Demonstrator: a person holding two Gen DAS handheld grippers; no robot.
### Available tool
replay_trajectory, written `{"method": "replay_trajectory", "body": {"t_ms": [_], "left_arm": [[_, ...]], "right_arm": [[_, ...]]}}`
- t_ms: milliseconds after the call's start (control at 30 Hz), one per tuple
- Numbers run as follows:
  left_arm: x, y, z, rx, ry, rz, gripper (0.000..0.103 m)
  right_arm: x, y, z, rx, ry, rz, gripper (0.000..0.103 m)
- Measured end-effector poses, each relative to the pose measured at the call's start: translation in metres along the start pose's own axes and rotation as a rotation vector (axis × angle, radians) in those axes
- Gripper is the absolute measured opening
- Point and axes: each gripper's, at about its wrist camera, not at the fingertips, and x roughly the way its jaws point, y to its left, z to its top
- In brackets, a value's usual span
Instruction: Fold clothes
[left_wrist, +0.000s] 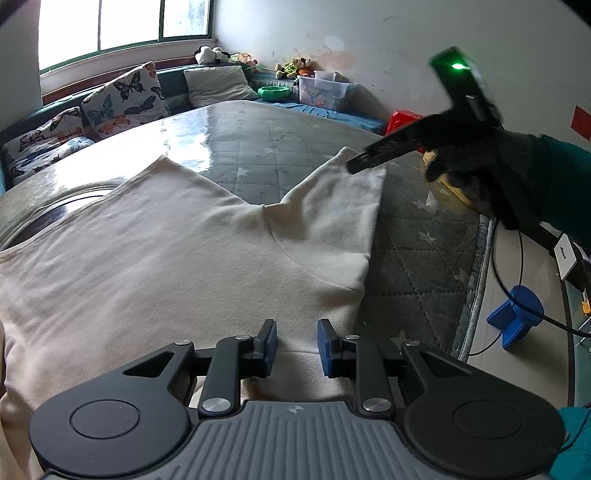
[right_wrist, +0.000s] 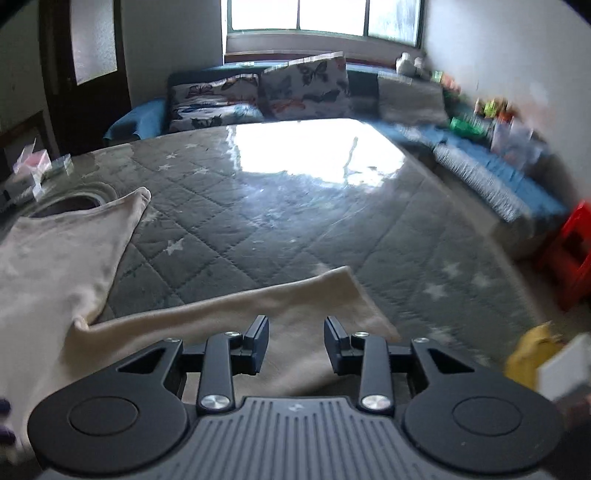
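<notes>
the cream shirt lies flat on the grey quilted bench, one sleeve pointing toward 1 o'clock. the left tongs are partly open above the cloth and hold nothing. the right tongs are partly open too, empty, over the sleeve end, with a gloved hand behind them.

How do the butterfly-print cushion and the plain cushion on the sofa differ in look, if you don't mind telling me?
The butterfly cushion bears coloured butterflies on white; the plain cushion is an unpatterned pale grey. In the left wrist view, the butterfly cushion sits nearer the window's left part, the plain cushion further right, by the soft toys. Both lean against the sofa back.
</notes>
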Motion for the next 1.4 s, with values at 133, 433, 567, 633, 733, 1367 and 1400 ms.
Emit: {"method": "replay_trajectory", "body": {"t_ms": [133, 433, 567, 633, 733, 1367, 1400], "left_arm": [[0.001, 0.000, 0.000, 0.001, -0.001, -0.002, 0.028], [-0.001, 0.000, -0.003, -0.010, -0.006, -0.009, 0.029], [-0.003, 0.002, -0.001, -0.032, -0.010, 0.002, 0.036], [-0.010, 0.007, 0.001, -0.049, -0.024, 0.023, 0.037], [-0.025, 0.020, 0.004, -0.087, -0.065, 0.074, 0.041], [-0.079, 0.193, -0.024, -0.579, -0.112, 0.695, 0.043], [-0.076, 0.196, -0.023, -0.576, -0.107, 0.698, 0.043]], "right_arm": [[0.019, 0.001, 0.006, 0.016, 0.000, -0.016, 0.035], [0.041, 0.003, 0.019, 0.006, -0.032, -0.037, 0.042], [0.039, 0.004, 0.020, 0.007, -0.030, -0.036, 0.043], [0.034, 0.007, 0.020, -0.004, -0.031, -0.035, 0.044], [0.025, 0.016, 0.021, -0.030, -0.037, -0.017, 0.045], [-0.016, 0.149, 0.005, -0.334, -0.053, 0.281, 0.053], [-0.015, 0.152, 0.003, -0.339, -0.048, 0.285, 0.053]]}}
